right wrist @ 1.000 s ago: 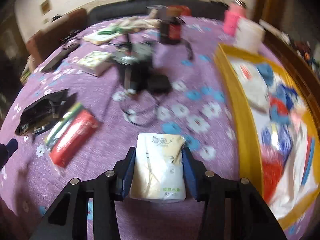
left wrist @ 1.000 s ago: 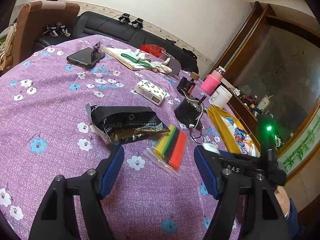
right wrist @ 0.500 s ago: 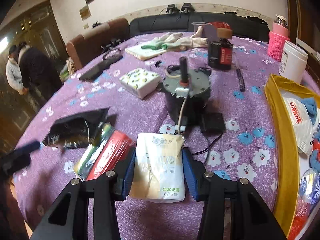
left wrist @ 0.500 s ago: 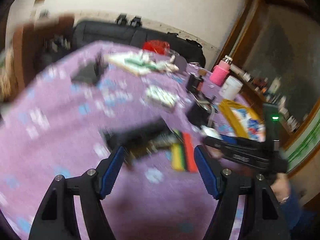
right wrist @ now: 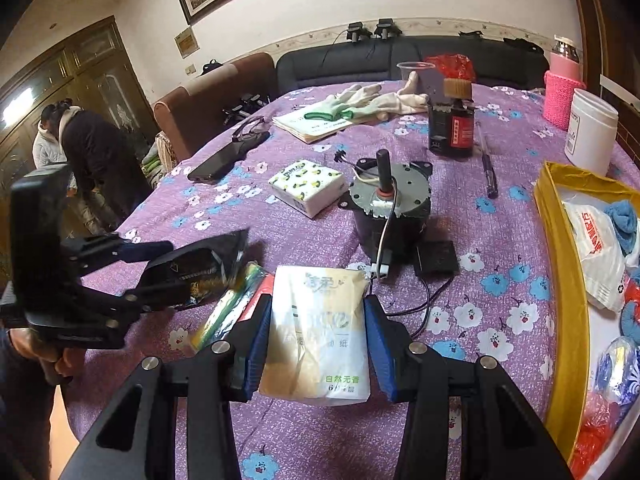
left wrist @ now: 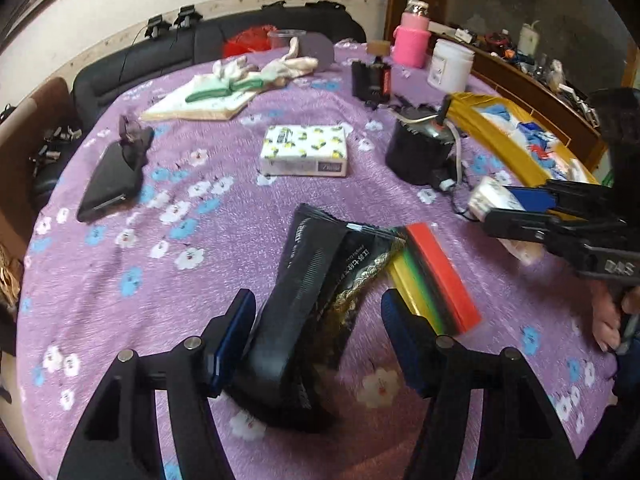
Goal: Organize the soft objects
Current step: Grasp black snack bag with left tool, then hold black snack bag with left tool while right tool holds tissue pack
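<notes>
A black foil pouch lies on the purple flowered cloth between the pads of my left gripper. Its jaws are closing; the left pad is at the pouch's edge, and a gap still shows at the right pad. A pack of red, green and yellow strips lies just right of the pouch. My right gripper is shut on a white and yellow tissue pack, held low over the cloth. In the right wrist view the left gripper straddles the black pouch. The right gripper shows at the right edge of the left wrist view.
A yellow bin of soft things stands at the right. A black motor with a cable sits mid-table, a lemon-print tissue pack behind it. A phone, gloves, a dark bottle and a white jar lie farther back.
My left gripper has swung and rolled over the black pouch, which now lies between narrower jaws. The right gripper still holds the tissue pack and has tilted up a little.
</notes>
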{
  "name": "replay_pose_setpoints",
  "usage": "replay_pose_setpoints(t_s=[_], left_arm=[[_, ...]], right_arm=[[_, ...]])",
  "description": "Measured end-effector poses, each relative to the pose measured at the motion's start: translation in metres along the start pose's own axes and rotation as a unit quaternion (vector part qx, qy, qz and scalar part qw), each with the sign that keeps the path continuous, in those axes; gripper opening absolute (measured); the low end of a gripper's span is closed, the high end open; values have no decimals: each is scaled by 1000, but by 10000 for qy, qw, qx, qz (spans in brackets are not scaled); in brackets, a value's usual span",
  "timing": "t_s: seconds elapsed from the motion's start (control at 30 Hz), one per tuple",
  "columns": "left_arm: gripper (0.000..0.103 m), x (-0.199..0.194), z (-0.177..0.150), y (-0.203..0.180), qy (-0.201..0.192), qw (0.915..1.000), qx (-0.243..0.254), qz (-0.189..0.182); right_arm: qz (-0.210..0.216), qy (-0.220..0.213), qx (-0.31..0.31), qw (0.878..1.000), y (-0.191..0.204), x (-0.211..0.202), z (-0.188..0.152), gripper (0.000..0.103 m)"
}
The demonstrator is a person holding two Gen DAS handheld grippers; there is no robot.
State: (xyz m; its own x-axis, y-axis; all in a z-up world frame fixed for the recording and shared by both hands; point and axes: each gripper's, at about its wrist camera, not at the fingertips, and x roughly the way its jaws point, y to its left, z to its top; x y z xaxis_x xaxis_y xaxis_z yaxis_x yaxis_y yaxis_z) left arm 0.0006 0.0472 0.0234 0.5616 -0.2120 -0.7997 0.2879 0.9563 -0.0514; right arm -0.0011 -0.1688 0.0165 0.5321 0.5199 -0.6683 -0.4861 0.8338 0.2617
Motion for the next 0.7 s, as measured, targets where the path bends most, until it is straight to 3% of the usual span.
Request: replay_pose_setpoints(t_s=[0.07,0.1,0.17,0.2,0.27,0.4,0.5,0.7], left_arm=[[61,9,1,3,76,9997,-230,-18],[52,12,0,3,88,9993,-374,-16],[45,10,-2,4,11,9977,-671,116],[35,8,-4,5,-35,9959,-885,182],[32,3,-9,7,-148,9921,-1230,206],[32,-18,-21,1,-700,9792,-1829,525],[32,-34,-29,-7,-1145,9696,-2107,496],[32,-55,-29,-13,-1944,9529,-2189,796]], right_arm=[[0,14,-2,10000,0,1,0,49],[-7,9,-3,10000,0,1,0,49],[-15,9,3,10000,-1,1,0,49],[-15,14,9,10000,-1,1,0,49],[-24,23,-7,10000,-1,3,0,49],[-68,32,-44,10000,1,4,-1,49],[-133,20,-27,9999,-1,5,-1,49],[-320,-45,127,9994,-12,3,1,49]])
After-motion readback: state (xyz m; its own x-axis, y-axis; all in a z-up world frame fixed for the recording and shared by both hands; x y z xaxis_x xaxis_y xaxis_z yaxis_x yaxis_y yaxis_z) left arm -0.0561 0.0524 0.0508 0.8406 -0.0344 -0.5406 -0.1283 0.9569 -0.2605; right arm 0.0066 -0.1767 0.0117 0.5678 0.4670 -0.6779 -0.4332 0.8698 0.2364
